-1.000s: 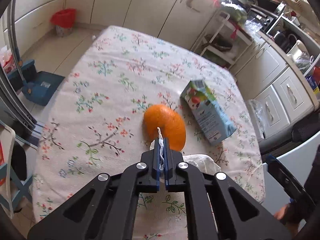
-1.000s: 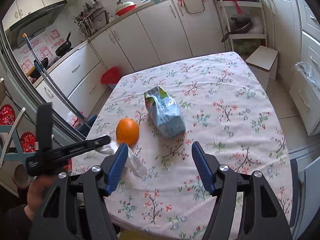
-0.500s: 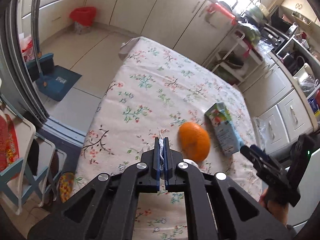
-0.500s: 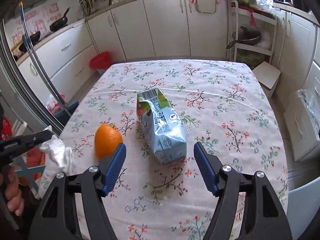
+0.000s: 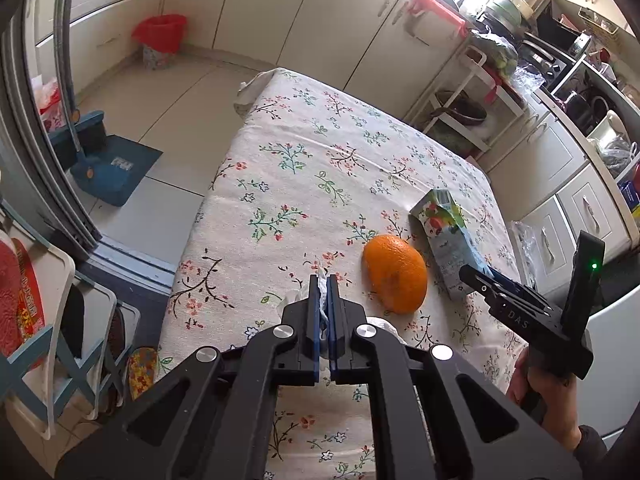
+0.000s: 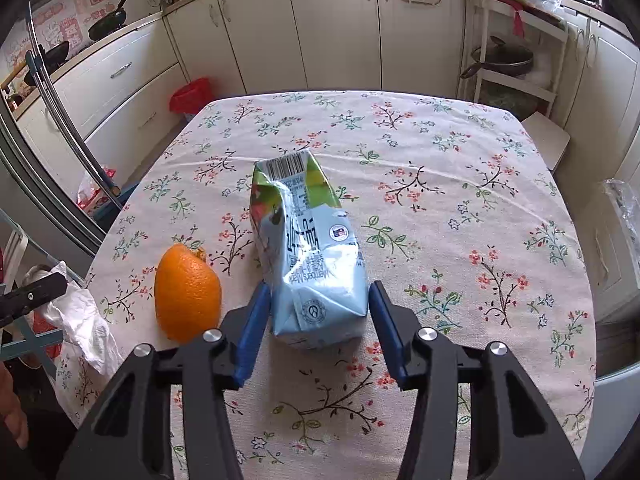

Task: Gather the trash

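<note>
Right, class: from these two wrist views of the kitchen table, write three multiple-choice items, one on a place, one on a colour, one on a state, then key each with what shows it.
1. Where does the orange lie relative to the carton in the right wrist view?
A. to its left, on the tablecloth
B. on top of it
C. to its right, at the table's edge

2. What colour is the liner of the small bin on the floor by the cabinets?
A. green
B. red
C. black

3. How is the crumpled white tissue held?
A. lying loose on the table
B. pinched in the shut left gripper
C. between the right gripper's pads

Key:
1 A: the orange sits left of the carton, apart from it.
2 B: the liner shows red in both views.
3 B: tissue sticks out between the shut pads; the right gripper, closing, straddles the carton instead.
</note>
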The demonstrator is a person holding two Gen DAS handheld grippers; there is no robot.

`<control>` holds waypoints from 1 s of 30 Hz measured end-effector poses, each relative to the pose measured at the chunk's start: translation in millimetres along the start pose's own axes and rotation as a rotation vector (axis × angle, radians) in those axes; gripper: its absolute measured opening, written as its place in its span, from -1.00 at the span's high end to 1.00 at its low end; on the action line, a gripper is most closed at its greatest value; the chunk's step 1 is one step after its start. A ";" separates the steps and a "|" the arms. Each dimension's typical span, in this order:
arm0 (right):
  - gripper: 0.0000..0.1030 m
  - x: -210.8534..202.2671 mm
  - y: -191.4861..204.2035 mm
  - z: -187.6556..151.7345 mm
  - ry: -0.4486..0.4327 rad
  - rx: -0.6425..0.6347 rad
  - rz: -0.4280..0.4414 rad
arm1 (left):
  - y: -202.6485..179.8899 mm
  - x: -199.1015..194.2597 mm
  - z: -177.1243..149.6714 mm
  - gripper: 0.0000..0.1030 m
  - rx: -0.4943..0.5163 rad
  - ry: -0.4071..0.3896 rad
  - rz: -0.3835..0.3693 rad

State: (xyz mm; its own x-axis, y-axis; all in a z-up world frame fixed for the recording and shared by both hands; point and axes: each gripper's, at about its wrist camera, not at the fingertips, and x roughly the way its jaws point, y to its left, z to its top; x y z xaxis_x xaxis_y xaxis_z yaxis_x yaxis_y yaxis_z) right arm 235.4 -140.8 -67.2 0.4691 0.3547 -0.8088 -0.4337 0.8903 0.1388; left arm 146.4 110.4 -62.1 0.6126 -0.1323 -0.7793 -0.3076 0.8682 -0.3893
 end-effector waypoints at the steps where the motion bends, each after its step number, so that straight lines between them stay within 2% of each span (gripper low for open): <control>1: 0.03 0.0 -0.6 -0.2 0.003 0.003 0.005 | -0.5 0.2 -0.1 0.94 0.001 0.001 0.000; 9: 0.03 -2.0 -2.3 0.8 -0.007 0.009 0.000 | 0.2 1.4 -0.8 0.94 0.001 0.002 0.002; 13: 0.03 -0.7 -3.8 1.3 -0.002 0.009 -0.033 | 0.4 1.5 -1.0 0.94 0.001 0.002 0.002; 14: -0.01 -3.3 -3.9 1.7 -0.020 0.005 -0.071 | 0.5 1.5 -1.0 0.94 0.000 0.002 0.002; 15: -0.20 -8.8 -1.8 3.0 -0.055 -0.009 -0.123 | 0.9 1.5 -1.0 0.94 0.000 0.001 0.001; 17: -0.28 -29.0 10.1 5.5 -0.177 -0.072 -0.172 | 2.1 1.4 -1.2 0.94 -0.001 0.000 -0.001; 19: -0.39 -44.0 26.4 5.1 -0.251 -0.120 -0.101 | 2.1 1.0 -1.1 0.94 -0.002 -0.001 -0.002; 20: -0.40 -44.5 34.1 5.0 -0.250 -0.141 -0.037 | 2.1 0.9 -1.1 0.94 -0.002 0.000 -0.002; 22: -0.40 -31.1 55.6 2.4 -0.177 -0.192 0.084 | 2.2 0.7 -1.1 0.94 -0.001 -0.001 -0.002; 23: -0.40 -21.6 62.7 0.7 -0.138 -0.206 0.106 | 2.3 0.5 -1.0 0.94 -0.002 -0.001 -0.002; 25: -0.40 5.6 74.7 -1.7 -0.030 -0.208 0.131 | 4.2 -0.3 -0.9 0.94 -0.003 -0.002 -0.002; 30: -0.40 35.9 72.8 -1.2 0.077 -0.113 0.147 | 11.6 -4.8 1.2 0.94 -0.014 -0.005 -0.008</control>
State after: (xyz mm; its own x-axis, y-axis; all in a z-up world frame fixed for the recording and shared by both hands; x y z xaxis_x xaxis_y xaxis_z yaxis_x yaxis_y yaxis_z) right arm 219.8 -63.5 -86.8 0.3360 0.4518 -0.8264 -0.5790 0.7911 0.1971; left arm 140.7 121.7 -62.3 0.6187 -0.1373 -0.7736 -0.3126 0.8603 -0.4027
